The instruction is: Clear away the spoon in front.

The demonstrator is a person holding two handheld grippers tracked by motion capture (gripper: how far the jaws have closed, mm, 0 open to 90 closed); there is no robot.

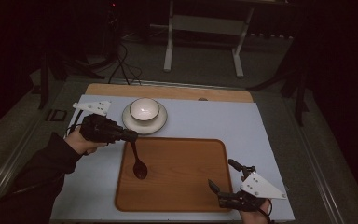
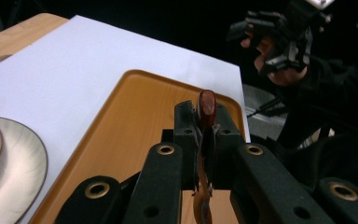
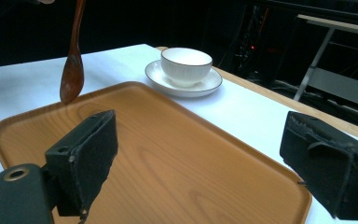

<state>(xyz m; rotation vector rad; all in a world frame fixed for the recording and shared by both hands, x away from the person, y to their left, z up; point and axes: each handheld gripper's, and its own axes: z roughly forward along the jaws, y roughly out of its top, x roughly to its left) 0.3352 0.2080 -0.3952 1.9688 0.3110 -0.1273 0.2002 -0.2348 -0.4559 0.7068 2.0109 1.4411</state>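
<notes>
My left gripper [image 1: 131,136] is shut on the handle of a dark wooden spoon [image 1: 139,165], which hangs bowl-down over the left part of a wooden tray [image 1: 186,186]. In the left gripper view the handle's end [image 2: 207,103] pokes up between the closed jaws. The spoon [image 3: 72,70] hangs at the tray's far left rim in the right gripper view; I cannot tell whether it touches the wood. A white bowl [image 1: 144,109] sits on a saucer [image 1: 127,120] behind the tray. My right gripper [image 1: 222,175] stands open at the tray's front right corner, holding nothing.
The tray [image 3: 177,154] lies on a white mat [image 1: 242,121] that covers most of a wooden table [image 1: 168,91]. The bowl [image 3: 186,63] and saucer [image 3: 161,74] stand near the mat's far left. A white table frame [image 1: 170,42] and cables [image 1: 121,65] are on the floor beyond.
</notes>
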